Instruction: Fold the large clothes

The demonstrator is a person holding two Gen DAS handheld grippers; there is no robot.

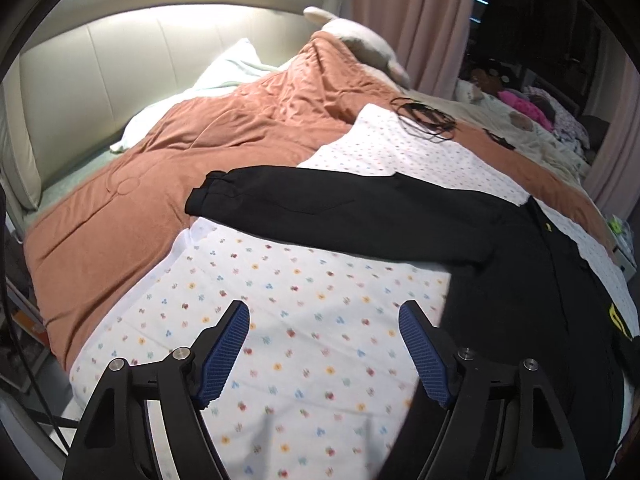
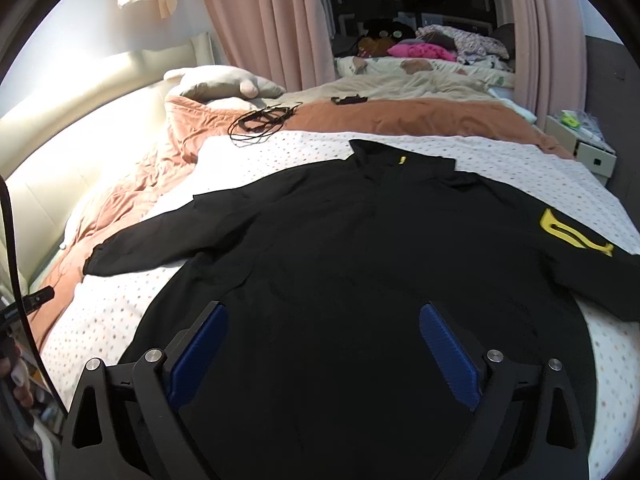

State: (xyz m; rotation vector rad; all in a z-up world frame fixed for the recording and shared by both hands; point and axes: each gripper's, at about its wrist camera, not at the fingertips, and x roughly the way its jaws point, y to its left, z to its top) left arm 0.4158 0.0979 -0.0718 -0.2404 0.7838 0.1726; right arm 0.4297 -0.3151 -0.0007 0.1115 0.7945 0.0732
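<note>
A black jacket (image 2: 360,240) lies spread flat on a white sheet (image 2: 120,304) dotted with small coloured flowers, which covers the near part of a bed; the front faces up, the collar points away toward the far side, and a small yellow tag (image 2: 403,159) sits at the neck. One sleeve (image 1: 320,204) stretches out sideways across the sheet, its cuff reaching onto a rust-orange quilt (image 1: 140,184) that is bunched toward the cream padded headboard (image 1: 100,60). The other sleeve runs off to the right in the right wrist view and bears a large yellow emblem (image 2: 576,232). The left tool (image 1: 324,316) hangs above bare sheet just beside the jacket's body, jaws spread wide with nothing between the blue pads (image 1: 224,352). The right tool (image 2: 324,316) hangs over the lower part of the jacket's body, jaws also spread wide and empty; whether the tips touch the cloth cannot be told. Farther back a coil of thin black cable (image 2: 260,122) lies on the edge of the sheet and quilt, with a grey plush toy (image 2: 224,82) near the headboard. Pink curtains (image 2: 264,20) hang behind the bed.
</note>
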